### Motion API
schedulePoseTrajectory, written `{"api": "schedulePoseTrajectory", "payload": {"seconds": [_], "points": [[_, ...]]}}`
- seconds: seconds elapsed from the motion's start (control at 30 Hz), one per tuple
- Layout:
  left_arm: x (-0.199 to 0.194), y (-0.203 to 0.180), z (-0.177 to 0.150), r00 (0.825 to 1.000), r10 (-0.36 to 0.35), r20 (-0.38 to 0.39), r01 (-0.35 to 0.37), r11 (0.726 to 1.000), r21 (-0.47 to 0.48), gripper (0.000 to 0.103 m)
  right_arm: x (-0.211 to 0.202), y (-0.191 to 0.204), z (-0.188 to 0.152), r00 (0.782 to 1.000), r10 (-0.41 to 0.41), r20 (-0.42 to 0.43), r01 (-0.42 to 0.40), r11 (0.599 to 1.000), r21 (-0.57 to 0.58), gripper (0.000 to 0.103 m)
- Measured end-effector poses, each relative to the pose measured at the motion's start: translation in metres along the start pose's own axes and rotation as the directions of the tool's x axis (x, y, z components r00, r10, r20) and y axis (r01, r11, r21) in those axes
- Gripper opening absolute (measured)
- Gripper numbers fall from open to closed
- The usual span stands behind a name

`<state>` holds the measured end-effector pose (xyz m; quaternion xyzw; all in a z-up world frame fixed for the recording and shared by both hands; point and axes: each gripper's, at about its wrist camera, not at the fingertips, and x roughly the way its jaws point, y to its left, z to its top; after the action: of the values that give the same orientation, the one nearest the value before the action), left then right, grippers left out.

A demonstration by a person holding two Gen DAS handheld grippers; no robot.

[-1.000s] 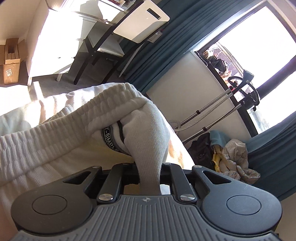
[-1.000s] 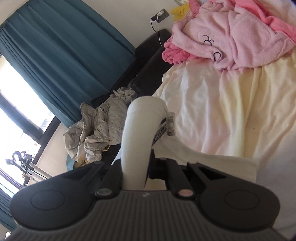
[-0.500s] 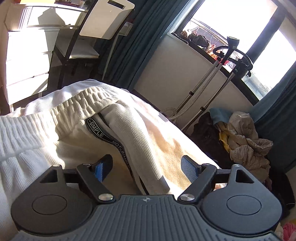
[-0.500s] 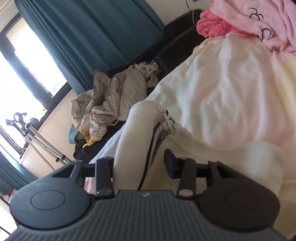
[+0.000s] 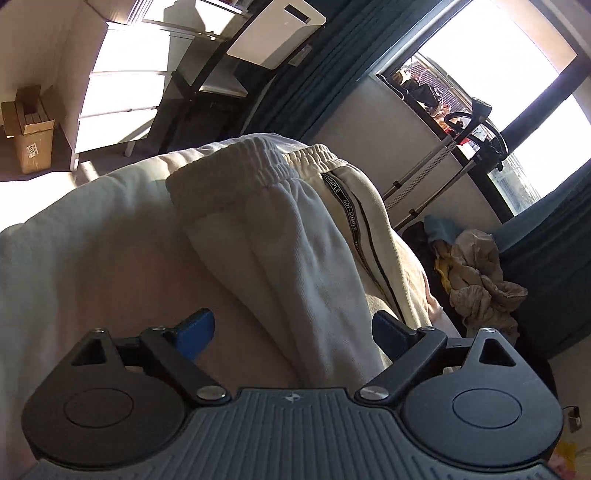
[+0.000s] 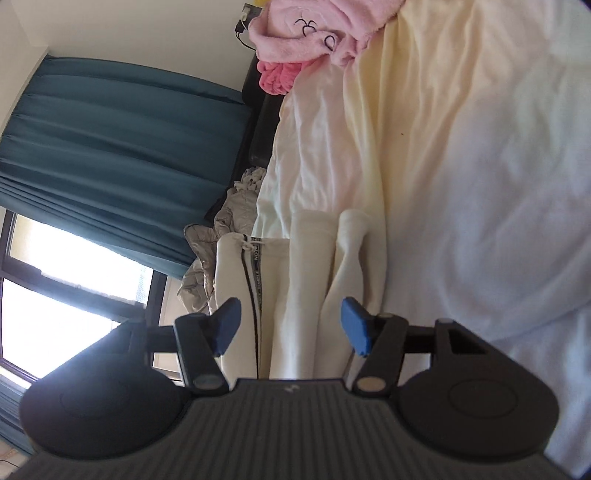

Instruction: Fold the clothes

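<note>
One pair of cream knitted sweatpants with a black lettered side stripe [image 5: 295, 236] lies on the bed, and two grippers attend it. In the left wrist view, the left gripper [image 5: 291, 332] has its jaws spread wide, gripping nothing; its two blue-padded fingertips [image 5: 195, 330] stand on either side of a fold of the sweatpants without touching it. The elastic waistband [image 5: 255, 162] lies ahead of this gripper, and the stripe runs ahead and to the right of the fingers. The tool points along the garment toward one window [image 5: 491, 66].

In the right wrist view, the right gripper [image 6: 291, 328] is likewise wide apart and holds nothing. Between and beyond its two blue-padded fingertips [image 6: 354, 328] the same sweatpants [image 6: 306, 266] lie lengthwise, with two leg ends side by side ahead and one drawstring knot [image 6: 245, 240] ahead to the left. The tool looks down on the pale yellow bedsheet [image 6: 424, 147], which spreads ahead and to the right.

Surroundings, counted: one pink fleece garment [image 6: 306, 26] far ahead of the right gripper; one teal curtain [image 6: 122, 155] to its left; one crumpled grey quilted jacket [image 5: 480, 273] to the right of the left gripper; one cardboard box [image 5: 29, 129] far to its left; one white chair [image 5: 273, 33] ahead.
</note>
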<state>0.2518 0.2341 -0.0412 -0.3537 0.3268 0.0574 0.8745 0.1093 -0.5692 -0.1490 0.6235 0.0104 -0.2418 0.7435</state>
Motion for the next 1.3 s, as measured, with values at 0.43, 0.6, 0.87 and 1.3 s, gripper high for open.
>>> {"api": "schedulePoseTrajectory", "payload": {"seconds": [0.43, 0.6, 0.87, 1.3], "points": [[0.083, -0.001, 0.026, 0.998, 0.025, 0.059, -0.027, 0.999, 0.038, 0.093, 0.075, 0.002, 0.010, 0.995, -0.062, -0.074, 0.046, 0.980, -0.195, 0.065], [0.087, -0.027, 0.035, 0.989, 0.047, 0.138, -0.057, 0.996, 0.070, 0.043, 0.089, 0.015, 0.019, 0.988, -0.153, -0.026, 0.142, 0.956, -0.256, 0.040], [0.021, -0.073, 0.056, 0.975, -0.026, 0.221, 0.015, 0.999, 0.052, 0.018, 0.052, 0.053, 0.019, 0.982, -0.186, 0.029, 0.184, 0.911, -0.370, 0.008], [-0.085, -0.003, 0.034, 0.987, 0.024, 0.156, -0.028, 0.999, 0.026, 0.019, -0.078, 0.029, 0.029, 0.987, -0.157, 0.042, 0.162, 0.968, -0.192, 0.008]]}}
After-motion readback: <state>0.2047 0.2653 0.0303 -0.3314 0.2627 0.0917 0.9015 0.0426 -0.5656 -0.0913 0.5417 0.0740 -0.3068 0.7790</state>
